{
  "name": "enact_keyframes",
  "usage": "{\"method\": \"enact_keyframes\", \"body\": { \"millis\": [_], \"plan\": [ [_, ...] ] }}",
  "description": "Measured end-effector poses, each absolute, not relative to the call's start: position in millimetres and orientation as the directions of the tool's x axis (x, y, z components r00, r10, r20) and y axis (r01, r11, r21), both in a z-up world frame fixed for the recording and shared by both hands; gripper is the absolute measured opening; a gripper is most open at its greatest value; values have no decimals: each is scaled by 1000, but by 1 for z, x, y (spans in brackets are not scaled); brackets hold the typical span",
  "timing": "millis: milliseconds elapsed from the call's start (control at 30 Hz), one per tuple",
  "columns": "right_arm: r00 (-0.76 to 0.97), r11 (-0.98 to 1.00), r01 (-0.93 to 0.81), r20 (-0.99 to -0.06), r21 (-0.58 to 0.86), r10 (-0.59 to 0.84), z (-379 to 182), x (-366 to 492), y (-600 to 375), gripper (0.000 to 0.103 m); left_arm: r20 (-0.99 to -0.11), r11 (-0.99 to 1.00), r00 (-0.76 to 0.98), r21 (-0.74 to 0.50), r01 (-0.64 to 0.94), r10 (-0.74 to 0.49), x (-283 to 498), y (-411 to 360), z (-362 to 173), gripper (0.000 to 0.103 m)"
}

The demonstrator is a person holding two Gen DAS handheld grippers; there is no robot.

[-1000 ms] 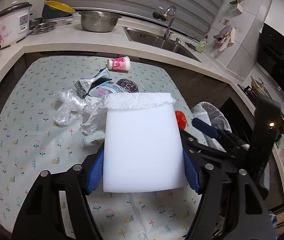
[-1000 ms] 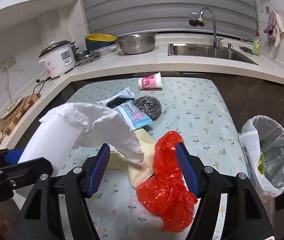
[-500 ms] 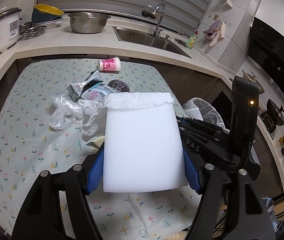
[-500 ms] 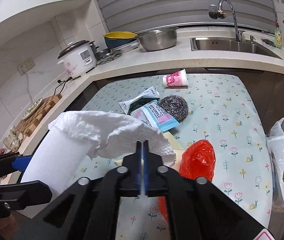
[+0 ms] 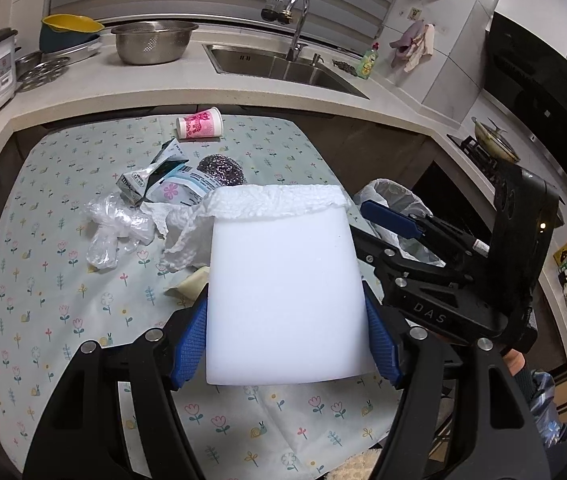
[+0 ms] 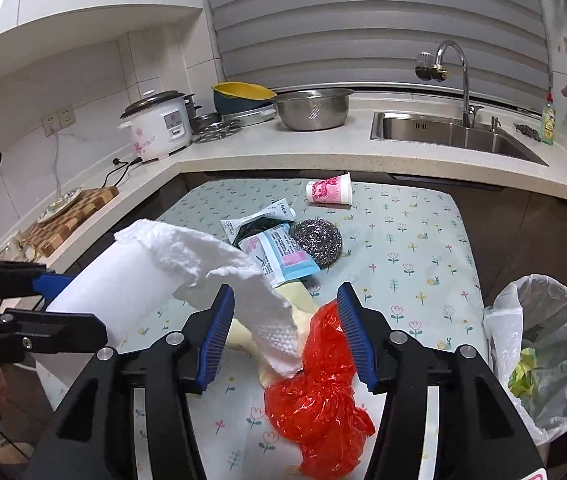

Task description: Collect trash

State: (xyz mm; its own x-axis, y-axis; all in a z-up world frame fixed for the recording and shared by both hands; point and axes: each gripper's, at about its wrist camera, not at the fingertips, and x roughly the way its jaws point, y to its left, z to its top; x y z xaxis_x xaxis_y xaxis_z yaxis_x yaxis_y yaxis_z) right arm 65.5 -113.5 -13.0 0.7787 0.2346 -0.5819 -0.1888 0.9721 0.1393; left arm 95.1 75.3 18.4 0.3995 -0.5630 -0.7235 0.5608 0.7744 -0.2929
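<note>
My left gripper (image 5: 286, 340) is shut on a white paper towel roll (image 5: 283, 300), held above the table; the roll also shows in the right wrist view (image 6: 107, 284). A loose sheet (image 6: 243, 292) hangs from the roll between my right gripper's open fingers. My right gripper (image 6: 287, 336) is open, above a red plastic bag (image 6: 315, 392) and a cream wrapper (image 6: 295, 304). A pink paper cup (image 6: 329, 194), a steel scourer (image 6: 317, 240), blue and white packets (image 6: 279, 254) and a clear plastic bag (image 5: 111, 228) lie on the flowered tablecloth (image 6: 415, 264).
A trash bin lined with a clear bag (image 6: 543, 352) stands off the table's right edge. The counter behind holds a rice cooker (image 6: 157, 126), a steel bowl (image 6: 311, 108) and a sink (image 6: 451, 136). A wooden board (image 6: 67, 216) lies at left.
My right gripper was open a second ago, shut on the hanging sheet half a second ago, and is open again now. The left gripper has kept hold of the roll.
</note>
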Motion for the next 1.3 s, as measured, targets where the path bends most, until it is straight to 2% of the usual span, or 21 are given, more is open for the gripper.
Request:
{"method": "enact_keyframes", "body": {
  "millis": [100,167,233,300,533,733,967,1300],
  "plan": [
    [754,966,-226,-605,125,255,-20,73,-112,52,-725,759,389,-279,588,-568,94,72,24,66],
    [743,962,-231,-612,146,272,-22,78,-113,44,-719,753,400,-260,605,-569,92,69,28,66],
    [735,959,-225,-616,172,283,-23,82,-115,18,-714,749,409,-242,617,-568,90,65,30,66],
    [734,956,-208,-613,208,293,-22,85,-120,2,-713,747,410,-238,621,-568,89,60,30,66],
    [803,966,11,-578,257,144,-3,78,-170,2,-721,743,409,-218,633,-559,92,41,21,66],
    [826,955,161,-564,250,8,12,67,-216,2,-714,672,366,-195,714,-596,81,-1,16,66],
    [832,915,298,-545,271,-109,25,54,-271,2,-735,625,343,-139,768,-585,70,-48,5,65],
    [811,867,414,-544,278,-213,26,41,-337,2,-748,662,345,-166,731,-568,94,-63,0,65]
  ]
}}
